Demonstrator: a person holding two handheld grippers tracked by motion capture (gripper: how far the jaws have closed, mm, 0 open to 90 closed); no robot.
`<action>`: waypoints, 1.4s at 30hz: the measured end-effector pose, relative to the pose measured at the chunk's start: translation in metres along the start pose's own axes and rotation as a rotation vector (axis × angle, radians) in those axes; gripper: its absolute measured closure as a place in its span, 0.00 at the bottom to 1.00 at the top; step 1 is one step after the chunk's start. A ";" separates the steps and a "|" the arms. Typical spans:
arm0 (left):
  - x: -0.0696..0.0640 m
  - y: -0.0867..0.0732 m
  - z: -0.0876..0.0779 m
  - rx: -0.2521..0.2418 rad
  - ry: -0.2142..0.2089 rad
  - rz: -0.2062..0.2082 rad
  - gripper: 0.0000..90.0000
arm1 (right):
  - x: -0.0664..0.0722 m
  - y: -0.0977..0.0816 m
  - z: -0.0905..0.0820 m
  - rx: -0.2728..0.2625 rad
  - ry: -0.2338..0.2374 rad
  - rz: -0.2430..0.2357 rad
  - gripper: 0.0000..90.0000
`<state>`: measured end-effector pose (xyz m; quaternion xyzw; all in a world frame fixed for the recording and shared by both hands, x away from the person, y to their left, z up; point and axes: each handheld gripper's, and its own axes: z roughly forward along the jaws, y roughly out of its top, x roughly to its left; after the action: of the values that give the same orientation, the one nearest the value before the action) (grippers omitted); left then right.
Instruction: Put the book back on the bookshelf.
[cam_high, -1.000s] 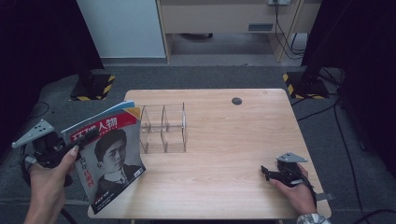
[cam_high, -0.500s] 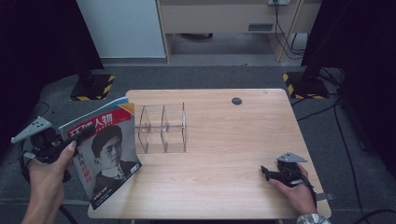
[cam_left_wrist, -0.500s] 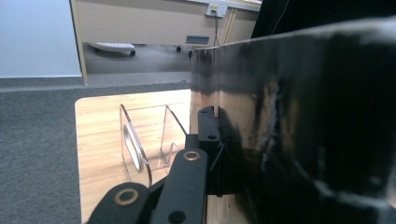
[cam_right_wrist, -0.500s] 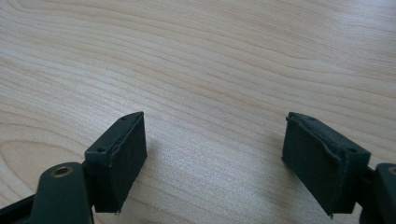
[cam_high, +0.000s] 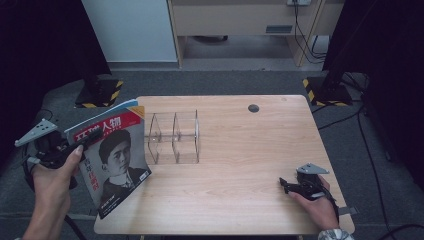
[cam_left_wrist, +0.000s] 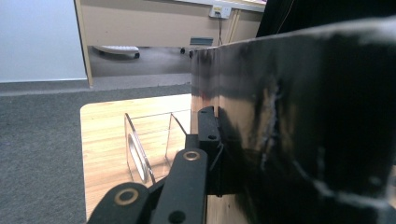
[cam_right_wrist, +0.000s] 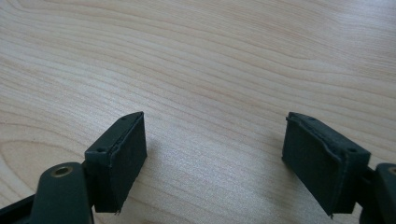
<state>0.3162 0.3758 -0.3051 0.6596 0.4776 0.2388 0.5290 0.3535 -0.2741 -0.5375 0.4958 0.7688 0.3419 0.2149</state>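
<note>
A magazine (cam_high: 112, 160) with a red title band and a portrait on its cover hangs tilted over the table's left edge. My left gripper (cam_high: 81, 143) is shut on its upper left edge, and a hand holds the gripper off the table's side. In the left gripper view the magazine's dark back (cam_left_wrist: 303, 130) stands pinched in my left gripper (cam_left_wrist: 217, 140). A clear acrylic divider rack (cam_high: 175, 137) stands just right of the magazine, also seen past the jaw as the rack (cam_left_wrist: 149, 144). My right gripper (cam_high: 286, 184) rests open on the table at the front right, nothing between its pads (cam_right_wrist: 119, 158).
The wooden table (cam_high: 240, 200) has a small dark round grommet (cam_high: 253, 108) near its back edge. Bare wood (cam_right_wrist: 210, 56) lies under the right gripper. Grey carpet, black stands with striped bases and a beige cabinet surround the table.
The left hand has lifted the magazine slightly, its top edge now a little higher. The right gripper has stayed put.
</note>
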 end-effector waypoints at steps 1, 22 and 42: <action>0.000 0.000 0.000 -0.001 0.002 -0.001 0.96 | 0.000 0.000 0.000 0.000 0.000 0.000 0.24; 0.002 0.008 0.002 -0.028 0.018 -0.008 0.96 | 0.000 0.000 0.000 -0.001 0.000 -0.001 0.24; 0.008 0.008 0.022 -0.035 0.038 0.013 0.96 | 0.000 0.000 0.000 -0.001 -0.001 -0.002 0.24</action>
<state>0.3408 0.3732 -0.3062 0.6489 0.4789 0.2629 0.5296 0.3534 -0.2741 -0.5375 0.4952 0.7690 0.3419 0.2156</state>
